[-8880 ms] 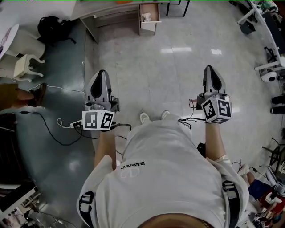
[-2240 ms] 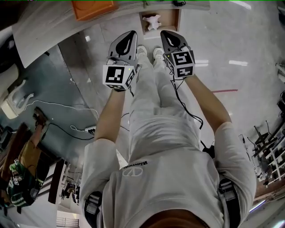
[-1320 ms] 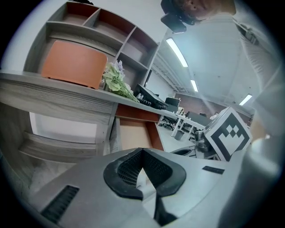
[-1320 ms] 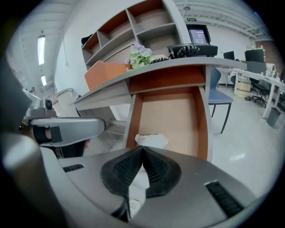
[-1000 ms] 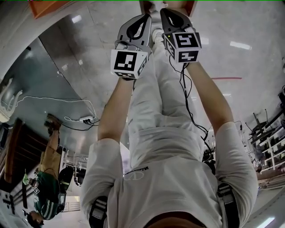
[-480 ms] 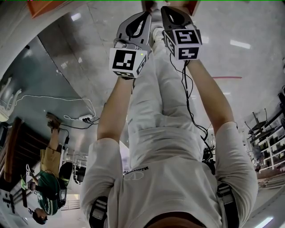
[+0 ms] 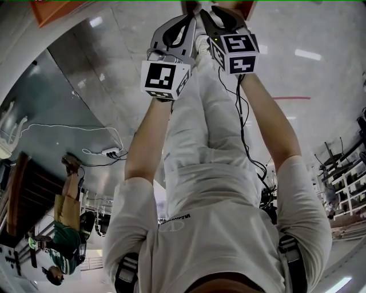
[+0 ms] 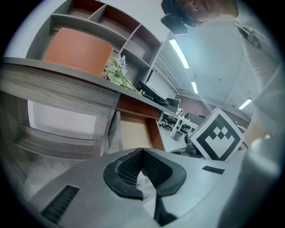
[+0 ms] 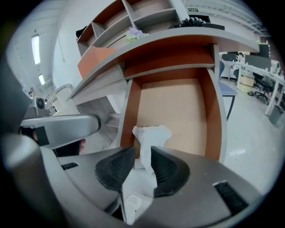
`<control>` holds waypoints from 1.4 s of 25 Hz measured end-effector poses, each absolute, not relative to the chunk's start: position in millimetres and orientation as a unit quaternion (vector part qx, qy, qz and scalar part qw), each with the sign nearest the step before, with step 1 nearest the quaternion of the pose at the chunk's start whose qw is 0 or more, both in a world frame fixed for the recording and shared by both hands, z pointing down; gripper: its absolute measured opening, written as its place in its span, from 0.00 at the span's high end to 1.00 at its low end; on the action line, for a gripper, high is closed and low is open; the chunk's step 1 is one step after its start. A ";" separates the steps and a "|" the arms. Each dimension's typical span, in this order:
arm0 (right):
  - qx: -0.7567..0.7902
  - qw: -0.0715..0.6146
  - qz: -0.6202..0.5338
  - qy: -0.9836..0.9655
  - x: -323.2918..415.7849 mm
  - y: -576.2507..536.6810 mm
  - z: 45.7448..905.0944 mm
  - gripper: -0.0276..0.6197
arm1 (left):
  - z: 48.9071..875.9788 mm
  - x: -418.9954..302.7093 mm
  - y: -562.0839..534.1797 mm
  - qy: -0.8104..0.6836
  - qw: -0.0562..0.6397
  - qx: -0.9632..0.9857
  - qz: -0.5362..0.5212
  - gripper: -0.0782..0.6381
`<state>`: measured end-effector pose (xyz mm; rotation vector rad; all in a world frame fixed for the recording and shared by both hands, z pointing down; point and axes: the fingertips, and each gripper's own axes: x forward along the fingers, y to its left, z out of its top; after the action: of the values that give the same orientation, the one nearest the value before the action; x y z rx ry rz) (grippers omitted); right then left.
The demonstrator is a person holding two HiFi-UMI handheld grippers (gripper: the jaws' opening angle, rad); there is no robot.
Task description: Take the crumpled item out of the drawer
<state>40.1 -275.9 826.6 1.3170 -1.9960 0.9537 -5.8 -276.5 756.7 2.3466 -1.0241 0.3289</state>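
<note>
— On our right gripper (image 9: 142, 156) the fingers, together a moment ago, are opening around the crumpled item (image 9: 150, 133).
— We see it at the drawer (image 9: 214, 120) front; left gripper (image 8: 141, 152) fingers pressed together.

The head camera looks steeply down the person's own chest and legs to the floor (image 7: 320, 74). It catches the left tongs (image 7: 183, 26) and right tongs (image 7: 211, 16) at arm's length by the top edge, where a sliver of the open drawer (image 7: 247, 6) shows. The left gripper view sits low and close under the tabletop (image 8: 58, 84), facing up along its closed jaws at that drawer, with the right tongs' marker cube (image 8: 218, 136) at its right. The right gripper view looks nearly straight into the same drawer, along jaws opening around the crumpled item (image 9: 150, 136), with the left tongs at its left edge.
</note>
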 end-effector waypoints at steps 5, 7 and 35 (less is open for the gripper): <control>0.495 0.293 0.355 -0.737 41.1 -282.2 829.4 0.78 | 754.6 -6.7 -281.6 -0.379 0.278 0.874 0.121 0.89; 0.495 0.302 0.357 -0.732 40.8 -282.8 835.0 0.78 | 756.8 -6.8 -282.3 -0.379 0.280 0.874 0.120 0.89; 0.498 0.320 0.354 -0.724 37.1 -295.5 855.1 0.79 | 781.9 -7.3 -294.0 -0.390 0.298 0.860 0.140 0.89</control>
<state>37.1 -295.5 855.1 1.3089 -1.9018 0.9313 -7.3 -294.0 781.9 2.2854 -1.0360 0.3733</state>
